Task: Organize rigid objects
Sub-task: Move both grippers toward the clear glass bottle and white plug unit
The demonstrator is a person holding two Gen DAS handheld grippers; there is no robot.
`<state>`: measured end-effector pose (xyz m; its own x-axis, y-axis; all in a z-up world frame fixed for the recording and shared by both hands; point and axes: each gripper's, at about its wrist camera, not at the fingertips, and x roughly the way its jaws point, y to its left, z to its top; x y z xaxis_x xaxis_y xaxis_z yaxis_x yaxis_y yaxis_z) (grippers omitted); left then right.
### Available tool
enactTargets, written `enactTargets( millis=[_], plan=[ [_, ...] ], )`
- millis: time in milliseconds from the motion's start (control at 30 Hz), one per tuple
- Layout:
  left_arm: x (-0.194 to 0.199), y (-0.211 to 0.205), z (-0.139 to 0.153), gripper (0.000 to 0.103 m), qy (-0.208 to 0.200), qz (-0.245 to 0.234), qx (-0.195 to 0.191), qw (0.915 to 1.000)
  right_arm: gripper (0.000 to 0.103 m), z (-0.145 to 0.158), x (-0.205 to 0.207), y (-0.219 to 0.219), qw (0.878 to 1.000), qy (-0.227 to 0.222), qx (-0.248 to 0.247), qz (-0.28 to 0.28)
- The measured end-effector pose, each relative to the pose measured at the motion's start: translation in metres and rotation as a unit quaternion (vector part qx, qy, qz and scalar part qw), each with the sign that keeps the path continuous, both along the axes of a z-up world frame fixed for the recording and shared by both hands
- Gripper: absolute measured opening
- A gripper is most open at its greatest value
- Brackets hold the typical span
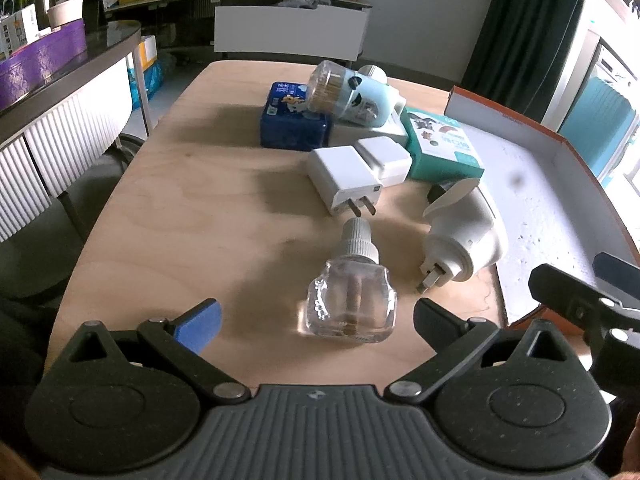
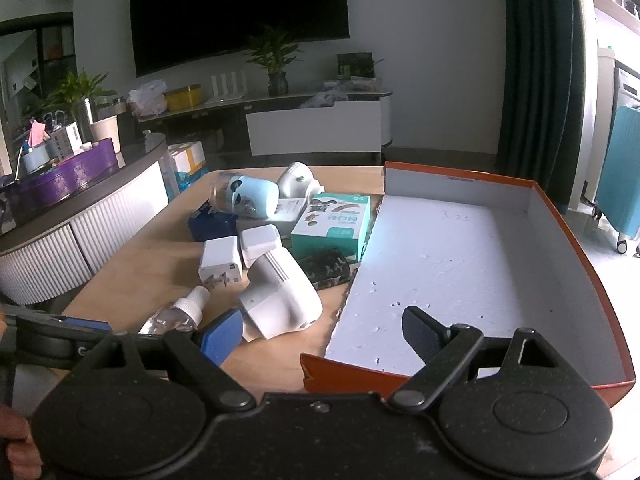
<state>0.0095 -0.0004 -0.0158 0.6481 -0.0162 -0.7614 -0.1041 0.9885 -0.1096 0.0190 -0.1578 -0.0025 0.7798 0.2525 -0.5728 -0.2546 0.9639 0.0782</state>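
Observation:
A clear refill bottle with a white ribbed cap [image 1: 352, 292] lies on the wooden table [image 1: 192, 208] between the fingers of my open left gripper [image 1: 320, 320]; it also shows in the right wrist view [image 2: 176, 316]. A white plug-in heater [image 1: 464, 236] lies to its right, next to the orange-rimmed white box [image 1: 552, 184]. My right gripper [image 2: 324, 332] is open and empty over the near corner of the box [image 2: 460, 256]. Two white chargers [image 1: 348, 176], a teal carton [image 1: 444, 144], a blue tin [image 1: 292, 116] and a light blue jar [image 1: 352, 92] lie behind.
A small dark patterned box [image 2: 326, 266] lies beside the orange box. A second white heater [image 2: 298, 178] sits at the back of the pile. A curved counter [image 1: 60, 92] stands left of the table, a low white cabinet [image 1: 288, 32] beyond it.

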Motion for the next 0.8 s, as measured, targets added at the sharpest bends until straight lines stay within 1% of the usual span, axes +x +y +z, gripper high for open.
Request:
enactTargets(
  millis=[800],
  plan=[
    [0.0000,-0.0001,-0.0003,0.103,-0.001,-0.002,0.007,1.0000,0.102,0.0008,-0.0019,0.0041,1.000,0.004,-0.001,0.008]
  ],
)
